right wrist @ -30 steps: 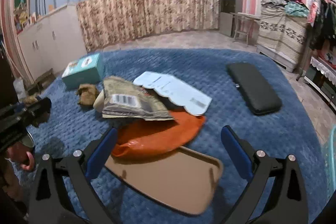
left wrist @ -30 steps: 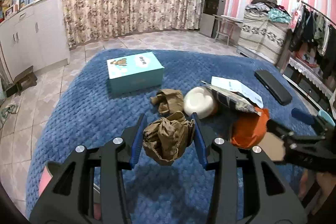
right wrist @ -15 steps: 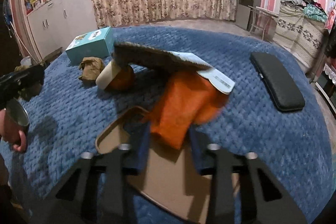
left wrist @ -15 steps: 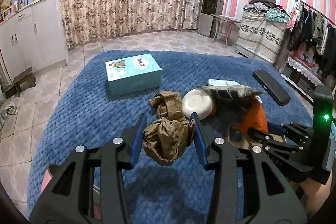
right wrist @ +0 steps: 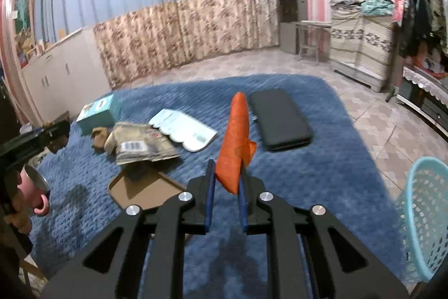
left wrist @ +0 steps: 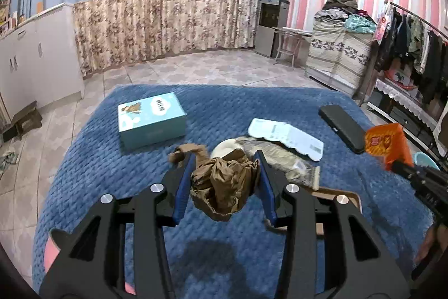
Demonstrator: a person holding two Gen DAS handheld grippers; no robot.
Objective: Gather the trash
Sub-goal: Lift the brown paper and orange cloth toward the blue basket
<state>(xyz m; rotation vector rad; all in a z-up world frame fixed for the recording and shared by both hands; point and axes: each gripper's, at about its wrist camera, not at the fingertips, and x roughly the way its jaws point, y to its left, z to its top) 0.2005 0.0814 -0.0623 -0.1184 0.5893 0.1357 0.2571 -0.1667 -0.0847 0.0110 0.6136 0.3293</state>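
Observation:
My left gripper (left wrist: 225, 181) is shut on a crumpled brown paper wad (left wrist: 224, 187), held above the blue blanket (left wrist: 224, 100). My right gripper (right wrist: 227, 181) is shut on an orange snack bag (right wrist: 236, 139), lifted clear of the blanket; the bag also shows in the left wrist view (left wrist: 385, 143). On the blanket lie another brown paper scrap (left wrist: 190, 152), a grey foil wrapper (right wrist: 142, 147), a white cup (left wrist: 225, 149), a white paper sheet (right wrist: 183, 129) and a brown cardboard tray (right wrist: 140, 189).
A teal box (left wrist: 151, 122) and a flat black case (right wrist: 280, 119) lie on the blanket. A light blue mesh basket (right wrist: 425, 215) stands on the tiled floor at the right. A pink mug (right wrist: 35, 189) shows by the left hand.
My right gripper closed on the orange bag and lifted it up and to the right, off the pile. The grey wrapper dropped flat. My left gripper kept its paper wad.

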